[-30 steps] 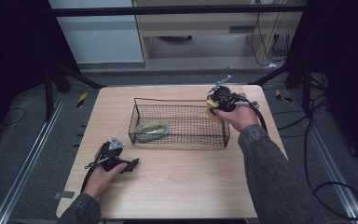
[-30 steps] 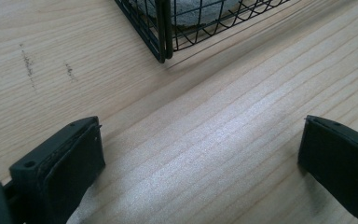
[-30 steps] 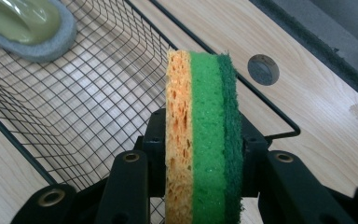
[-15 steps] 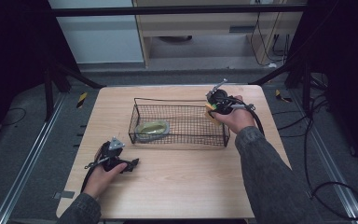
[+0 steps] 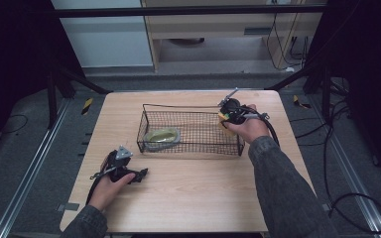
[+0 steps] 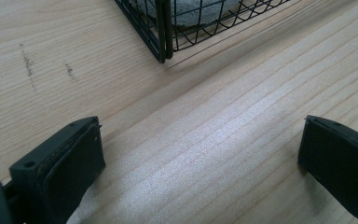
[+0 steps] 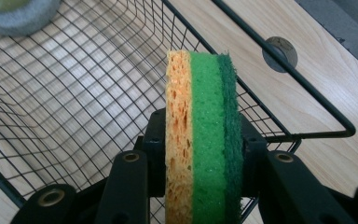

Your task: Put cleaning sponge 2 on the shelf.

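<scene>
A sponge point(image 7: 203, 135) with orange, light green and dark green layers stands on edge between the jaws of my right gripper point(image 7: 203, 154), which is shut on it. The right gripper point(image 5: 228, 113) hovers over the right end of a black wire basket point(image 5: 191, 148), and the sponge point(image 5: 222, 117) shows as a small yellow-green patch below it. A grey dish with a yellowish inside point(image 5: 161, 137) lies in the basket's left part; its rim point(image 7: 18, 16) also shows in the right gripper view. My left gripper point(image 5: 140, 174) rests on the table near the front left, open, with bare wood between its jaws.
The basket's near corner point(image 6: 163, 44) stands just ahead of my left gripper point(image 6: 200, 154). A round metal disc point(image 7: 279, 49) is set in the wooden table point(image 5: 198, 198) beyond the basket's far wall. Cables and dark floor surround the table.
The right hand has shifted slightly with the sponge over the basket's right end. The left hand has stayed where it was.
</scene>
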Available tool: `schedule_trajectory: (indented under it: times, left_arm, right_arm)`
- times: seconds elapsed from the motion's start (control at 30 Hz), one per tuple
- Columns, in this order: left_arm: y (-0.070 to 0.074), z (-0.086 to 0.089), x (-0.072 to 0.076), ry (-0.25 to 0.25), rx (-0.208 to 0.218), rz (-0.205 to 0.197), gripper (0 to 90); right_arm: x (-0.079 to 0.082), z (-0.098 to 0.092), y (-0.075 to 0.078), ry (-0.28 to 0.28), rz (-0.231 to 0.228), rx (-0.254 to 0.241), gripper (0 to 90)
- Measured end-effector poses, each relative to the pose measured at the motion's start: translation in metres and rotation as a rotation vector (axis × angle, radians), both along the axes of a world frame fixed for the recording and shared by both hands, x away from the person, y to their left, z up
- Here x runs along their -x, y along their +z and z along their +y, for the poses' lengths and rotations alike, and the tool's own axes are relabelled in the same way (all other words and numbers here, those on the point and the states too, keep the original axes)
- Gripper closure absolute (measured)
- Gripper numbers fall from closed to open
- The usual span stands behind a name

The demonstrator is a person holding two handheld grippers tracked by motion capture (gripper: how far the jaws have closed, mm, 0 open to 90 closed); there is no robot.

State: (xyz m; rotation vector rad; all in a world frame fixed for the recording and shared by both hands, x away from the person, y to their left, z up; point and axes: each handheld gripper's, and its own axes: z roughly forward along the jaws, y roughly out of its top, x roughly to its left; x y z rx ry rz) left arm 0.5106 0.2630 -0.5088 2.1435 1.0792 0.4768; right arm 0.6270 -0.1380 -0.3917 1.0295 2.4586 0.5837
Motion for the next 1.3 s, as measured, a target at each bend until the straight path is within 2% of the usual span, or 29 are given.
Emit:
schedule_trajectory:
  times: [0.17,0.47,0.7,0.8,1.07,1.3]
  left_arm:
    - [0.0,0.0,0.0,-0.001,0.0,0.0,0.0]
    - [0.0,0.0,0.0,-0.002,0.0,-0.001,0.0]
    - [0.0,0.0,-0.001,-0.003,0.0,0.0,0.0]
    - [0.0,0.0,-0.001,-0.003,0.0,0.0,0.0]
    - [0.0,0.0,-0.001,-0.003,0.0,0.0,0.0]
    - [0.0,0.0,-0.001,-0.003,0.0,-0.001,0.0]
  right_arm:
    - [-0.004,-0.004,-0.005,-0.011,0.001,0.011,64.6]
    - [-0.012,-0.006,-0.013,-0.028,0.01,-0.005,64.6]
    - [-0.017,-0.005,-0.018,-0.023,0.012,0.022,64.5]
    - [-0.017,-0.005,-0.019,-0.038,0.018,0.011,64.5]
    - [-0.019,-0.004,-0.026,-0.04,0.017,0.038,64.4]
    - [-0.02,-0.003,-0.028,-0.034,0.024,0.04,62.5]
